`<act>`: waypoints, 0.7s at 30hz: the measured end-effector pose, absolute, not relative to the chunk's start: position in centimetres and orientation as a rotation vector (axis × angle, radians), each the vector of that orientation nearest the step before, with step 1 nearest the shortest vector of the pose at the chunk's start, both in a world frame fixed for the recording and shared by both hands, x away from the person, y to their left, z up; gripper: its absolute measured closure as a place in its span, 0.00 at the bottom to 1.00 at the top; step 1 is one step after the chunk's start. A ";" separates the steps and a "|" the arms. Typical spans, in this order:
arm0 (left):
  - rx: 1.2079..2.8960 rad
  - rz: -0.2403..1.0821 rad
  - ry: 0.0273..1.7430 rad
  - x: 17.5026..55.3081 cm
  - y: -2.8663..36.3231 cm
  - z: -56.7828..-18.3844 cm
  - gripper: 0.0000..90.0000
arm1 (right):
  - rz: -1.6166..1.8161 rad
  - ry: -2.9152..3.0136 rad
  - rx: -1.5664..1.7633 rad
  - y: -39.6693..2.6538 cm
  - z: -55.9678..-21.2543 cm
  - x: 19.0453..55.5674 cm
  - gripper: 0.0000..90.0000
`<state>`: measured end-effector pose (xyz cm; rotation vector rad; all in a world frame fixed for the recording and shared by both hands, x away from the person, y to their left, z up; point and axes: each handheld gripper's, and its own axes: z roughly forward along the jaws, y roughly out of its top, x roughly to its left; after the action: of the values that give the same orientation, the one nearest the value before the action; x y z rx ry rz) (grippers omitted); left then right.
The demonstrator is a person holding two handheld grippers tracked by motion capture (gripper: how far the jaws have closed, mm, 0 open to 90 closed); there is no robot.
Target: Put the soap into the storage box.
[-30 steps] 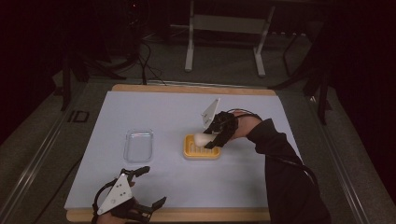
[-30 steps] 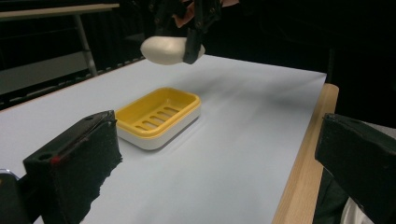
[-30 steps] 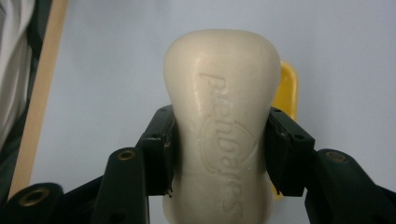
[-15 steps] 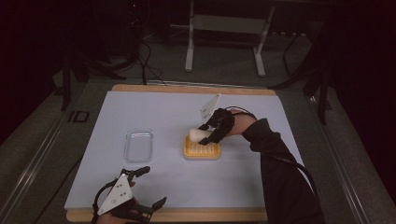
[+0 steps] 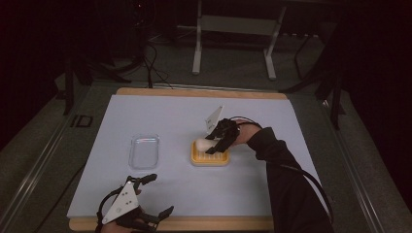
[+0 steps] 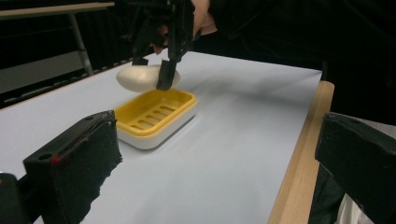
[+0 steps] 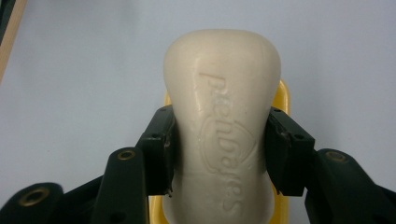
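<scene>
right claw [image 7: 219,154] pinching cream soap bar [image 7: 222,121], lifted just above yellow soap dish [image 5: 210,157]. left claw [image 5: 154,194] spread wide, near table [image 5: 291,126] edge.

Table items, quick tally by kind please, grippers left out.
Soap bar: 1
Yellow soap dish: 1
Clear lid: 1
Total: 3

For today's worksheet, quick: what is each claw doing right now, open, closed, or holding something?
Left claw: open, holding nothing, low over the table's near edge.
Right claw: closed on the soap bar, held above the yellow soap dish.
</scene>
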<state>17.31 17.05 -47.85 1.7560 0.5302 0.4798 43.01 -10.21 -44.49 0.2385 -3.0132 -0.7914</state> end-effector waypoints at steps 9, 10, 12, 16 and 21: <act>1.764 0.479 0.533 17.4 17.0 -47.9 0.00 | -0.758 -3.025 0.193 -10.7 -46.8 43.9 0.55; 1.764 0.478 0.533 17.4 17.0 -47.9 0.00 | -0.754 -3.028 0.186 -10.7 -46.9 43.9 0.55; 1.765 0.477 0.532 17.4 17.0 -47.9 0.00 | -0.745 -3.021 0.189 -10.7 -47.4 44.0 0.55; 1.765 0.476 0.532 17.4 17.0 -48.0 0.00 | -0.753 -3.027 0.193 -10.6 -48.2 44.0 0.55; 1.764 0.474 0.533 17.4 17.0 -48.0 0.00 | -0.712 -3.024 0.178 -10.5 -49.0 44.0 0.55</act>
<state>17.37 17.01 -47.99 1.7636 0.5326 0.4738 44.03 -10.55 -48.95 0.1776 -3.0238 -0.7118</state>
